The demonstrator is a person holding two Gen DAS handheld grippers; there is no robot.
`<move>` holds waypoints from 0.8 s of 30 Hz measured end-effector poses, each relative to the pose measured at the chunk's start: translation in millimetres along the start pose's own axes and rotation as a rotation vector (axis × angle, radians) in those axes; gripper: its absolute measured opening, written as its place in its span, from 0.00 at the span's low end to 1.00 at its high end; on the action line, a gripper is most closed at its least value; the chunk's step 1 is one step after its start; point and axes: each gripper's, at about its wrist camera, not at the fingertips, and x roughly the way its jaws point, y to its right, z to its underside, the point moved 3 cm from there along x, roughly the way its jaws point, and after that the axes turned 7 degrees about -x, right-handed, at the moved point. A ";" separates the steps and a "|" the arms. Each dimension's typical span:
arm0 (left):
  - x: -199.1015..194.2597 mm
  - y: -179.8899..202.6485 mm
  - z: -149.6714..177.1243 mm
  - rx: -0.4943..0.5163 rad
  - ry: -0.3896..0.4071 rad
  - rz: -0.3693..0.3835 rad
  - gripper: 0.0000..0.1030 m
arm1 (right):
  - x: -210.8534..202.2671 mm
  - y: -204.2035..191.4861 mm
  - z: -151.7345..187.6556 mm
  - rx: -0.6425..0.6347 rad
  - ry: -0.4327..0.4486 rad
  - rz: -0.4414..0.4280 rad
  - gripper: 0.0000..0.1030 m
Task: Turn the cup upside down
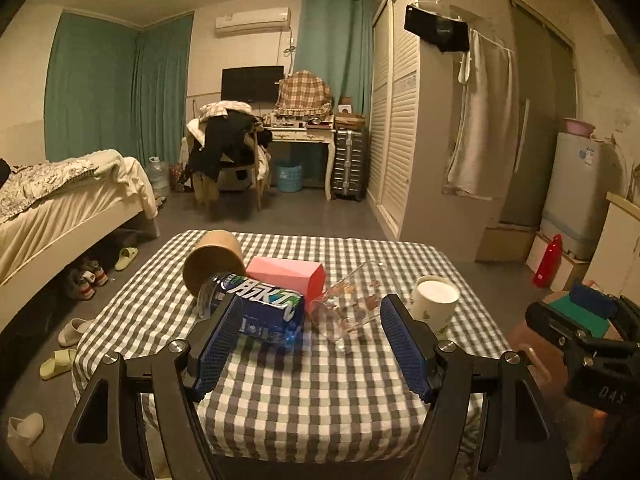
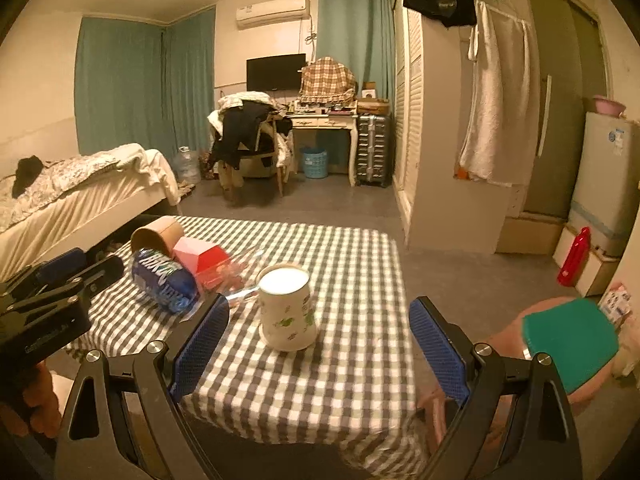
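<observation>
A white cup point(image 2: 287, 309) with green leaf prints stands on the checked tablecloth point(image 2: 320, 380); its flat white top faces up. It also shows in the left wrist view point(image 1: 434, 303) at the right. My right gripper point(image 2: 318, 332) is open, its blue fingers point(image 2: 440, 350) on either side of and just short of the cup. My left gripper point(image 1: 306, 344) is open and empty above the table's near part, in front of a blue bottle point(image 1: 256, 308) lying on its side.
A brown paper cup point(image 1: 214, 262) lies on its side at the back left. A pink box point(image 1: 288, 276) and a clear glass point(image 1: 348, 306) lie beside the bottle. A bed point(image 1: 60, 208) stands to the left, with slippers on the floor.
</observation>
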 end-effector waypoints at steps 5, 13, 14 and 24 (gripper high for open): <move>9.7 -4.4 8.7 0.000 -0.002 -0.017 0.82 | 12.5 -8.0 6.7 -0.016 -0.018 0.004 0.89; 17.7 -16.1 12.3 -0.020 -0.010 -0.046 0.97 | 26.2 -9.5 11.1 -0.020 -0.043 0.044 0.99; 18.0 -17.4 12.3 -0.025 -0.011 -0.047 0.98 | 27.3 -9.2 11.2 -0.018 -0.048 0.045 1.00; 19.1 -20.8 12.9 -0.024 -0.021 -0.053 0.98 | 29.8 -10.6 12.6 -0.018 -0.057 0.048 1.00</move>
